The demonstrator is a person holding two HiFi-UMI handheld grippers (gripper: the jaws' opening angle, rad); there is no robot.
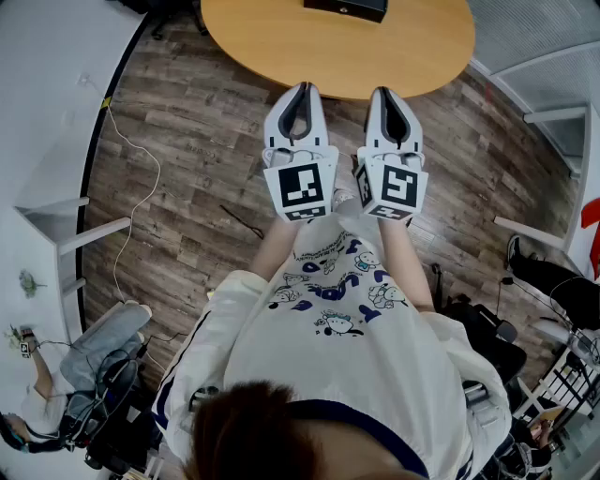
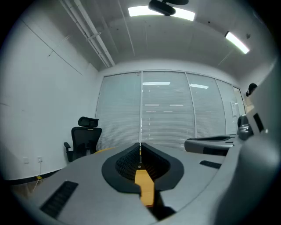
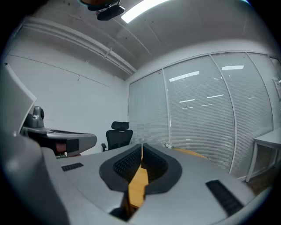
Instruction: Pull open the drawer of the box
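Jaws of the left gripper (image 2: 140, 146) are seen pressed together at the tips, with nothing held between them. The right gripper (image 3: 142, 146) is likewise closed and empty.

In the head view, both grippers are held side by side, just apart, with their tips at the near edge of the round wooden desk (image 1: 272, 47). The box (image 1: 345, 7) is located on the far part of the desk, straight ahead of the grippers and well apart from them. It lies roughly in line with the gap between the two grippers. Only its near portion is shown, as it is cut off by the upper edge of the view. Its drawer cannot be made out, so the drawer's position cannot be told.

A wood floor (image 1: 187, 141) is seen below the grippers. A white cable (image 1: 141, 187) is laid on it to the left of the left gripper. A black office chair (image 2: 83, 136) is seen ahead and to the left of the left gripper, before a wall of closed blinds (image 2: 167, 110).
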